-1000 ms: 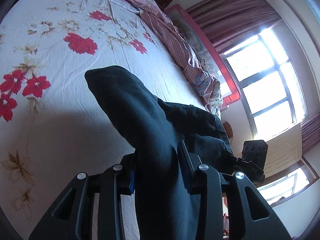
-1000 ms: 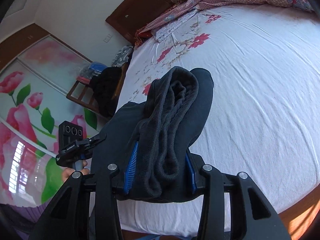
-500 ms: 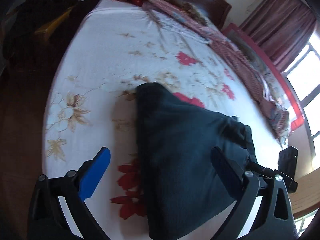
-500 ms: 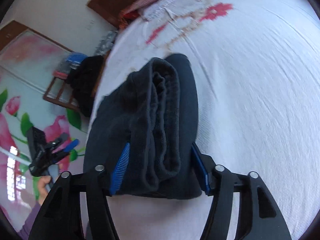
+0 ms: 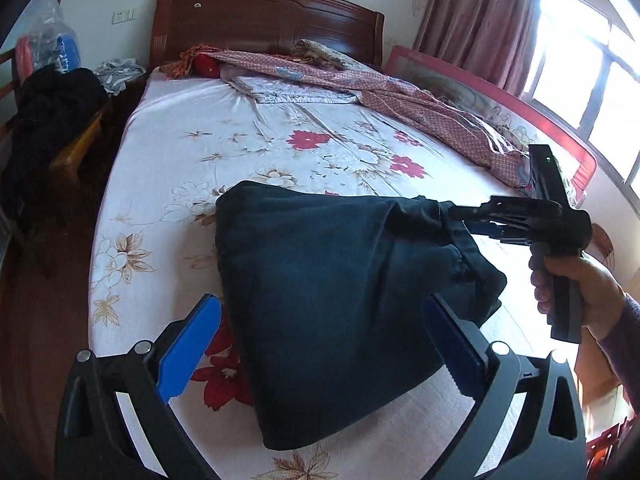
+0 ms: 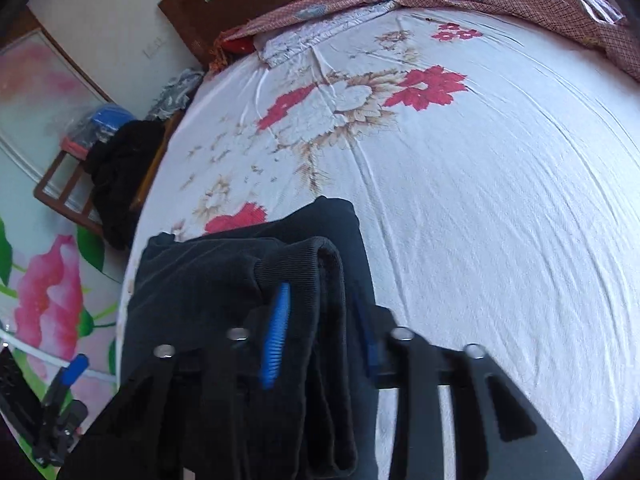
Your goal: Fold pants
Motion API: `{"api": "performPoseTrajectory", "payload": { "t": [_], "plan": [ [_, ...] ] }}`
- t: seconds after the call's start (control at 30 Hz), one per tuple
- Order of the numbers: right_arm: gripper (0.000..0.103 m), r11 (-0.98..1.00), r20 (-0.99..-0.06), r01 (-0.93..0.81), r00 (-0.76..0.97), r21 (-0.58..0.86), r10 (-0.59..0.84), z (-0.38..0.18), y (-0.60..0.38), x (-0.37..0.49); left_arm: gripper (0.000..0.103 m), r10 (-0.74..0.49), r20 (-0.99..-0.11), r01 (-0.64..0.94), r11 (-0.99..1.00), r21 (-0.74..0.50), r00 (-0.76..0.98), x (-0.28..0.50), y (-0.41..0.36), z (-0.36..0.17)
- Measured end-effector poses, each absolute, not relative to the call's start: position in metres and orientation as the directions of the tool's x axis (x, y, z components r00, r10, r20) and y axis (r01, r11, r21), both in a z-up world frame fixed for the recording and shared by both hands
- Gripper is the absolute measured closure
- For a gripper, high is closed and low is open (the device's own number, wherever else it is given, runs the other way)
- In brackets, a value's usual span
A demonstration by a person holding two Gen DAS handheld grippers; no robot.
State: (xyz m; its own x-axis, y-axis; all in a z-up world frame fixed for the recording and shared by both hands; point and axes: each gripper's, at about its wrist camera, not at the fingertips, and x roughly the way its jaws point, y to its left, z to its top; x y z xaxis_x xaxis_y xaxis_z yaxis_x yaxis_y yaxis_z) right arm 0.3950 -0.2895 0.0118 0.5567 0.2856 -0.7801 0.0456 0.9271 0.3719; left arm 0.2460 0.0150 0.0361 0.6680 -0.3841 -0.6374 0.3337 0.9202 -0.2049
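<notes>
The dark pants [image 5: 332,304] lie in a thick folded bundle on the near part of the bed [image 5: 192,152], on the flowery sheet. They look soft and floppy to me, a bit heavy for cloth, and not slippery. They will sag and open up if I lift them by one spot. The ribbed band [image 6: 296,260] at the right end is thick and firm, so I think that is the best place to hold.

My left gripper [image 5: 320,344] points down at the near edge of the bundle. Its jaws are wide apart, one blue pad on each side of the cloth, and they do not press on it.

My right gripper [image 6: 320,328] comes in from the right side of the bundle and tips down. Its jaws are closing, and the stacked layers of the band sit pinched between the blue pads. In the left wrist view I see the person's right hand [image 5: 580,292] gripping its handle, with a purple sleeve [image 5: 624,340] behind it.
</notes>
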Motion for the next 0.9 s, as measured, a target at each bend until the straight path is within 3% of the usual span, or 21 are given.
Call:
{"api": "performPoseTrajectory", "payload": {
  "t": [0.03, 0.13, 0.23, 0.27, 0.33, 0.4, 0.47, 0.53, 0.63, 0.73, 0.8, 0.9],
  "plan": [
    [0.094, 0.936, -0.788, 0.045, 0.555, 0.35, 0.268, 0.008, -0.289, 0.394, 0.002, -0.38, -0.642, 0.328, 0.922, -0.205, 0.666, 0.246, 0.018, 0.034],
    [0.095, 0.949, -0.813, 0.045, 0.53, 0.313, 0.243, -0.001, -0.286, 0.391, 0.002, -0.372, -0.672, 0.268, 0.928, -0.258, 0.64, 0.245, 0.032, 0.025],
    [0.09, 0.892, -0.716, 0.107, 0.641, 0.439, 0.275, 0.025, -0.306, 0.359, 0.002, -0.355, -0.68, 0.193, 0.933, -0.305, 0.641, 0.235, 0.053, 0.022],
    [0.059, 0.856, -0.68, 0.128, 0.671, 0.501, 0.297, 0.032, -0.315, 0.341, 0.002, -0.345, -0.676, 0.171, 0.934, -0.312, 0.651, 0.228, 0.061, 0.024],
    [0.01, 0.787, -0.654, 0.19, 0.686, 0.586, 0.321, 0.033, -0.33, 0.297, 0.002, -0.306, -0.684, 0.107, 0.942, -0.318, 0.662, 0.209, 0.079, 0.026],
    [0.01, 0.734, -0.651, 0.238, 0.677, 0.636, 0.344, 0.024, -0.338, 0.248, 0.002, -0.279, -0.71, 0.036, 0.941, -0.338, 0.647, 0.19, 0.096, 0.02],
    [0.01, 0.709, -0.71, 0.333, 0.621, 0.622, 0.332, 0.005, -0.343, 0.199, 0.002, -0.245, -0.75, -0.055, 0.935, -0.35, 0.615, 0.166, 0.116, 0.01],
    [0.01, 0.705, -0.801, 0.47, 0.549, 0.531, 0.238, -0.015, -0.346, 0.151, 0.002, -0.201, -0.786, -0.154, 0.924, -0.35, 0.584, 0.141, 0.138, -0.001],
    [0.01, 0.681, -0.949, 0.684, 0.312, 0.263, 0.052, -0.04, -0.341, 0.099, 0.002, -0.125, -0.83, -0.338, 0.872, -0.353, 0.543, 0.102, 0.166, -0.016],
    [0.01, 0.77, -0.939, 0.565, 0.318, 0.297, 0.129, -0.038, -0.313, 0.087, 0.002, -0.087, -0.846, -0.443, 0.821, -0.36, 0.527, 0.068, 0.174, -0.026],
    [0.01, 0.863, -0.912, 0.396, 0.377, 0.314, 0.159, -0.021, -0.277, 0.096, 0.002, -0.047, -0.836, -0.464, 0.815, -0.348, 0.546, 0.049, 0.16, -0.023],
    [0.01, 0.861, -0.822, 0.151, 0.414, 0.486, 0.392, -0.007, -0.234, 0.121, 0.002, -0.133, -0.842, -0.376, 0.85, -0.368, 0.523, 0.042, 0.118, -0.02]
  ]
}}
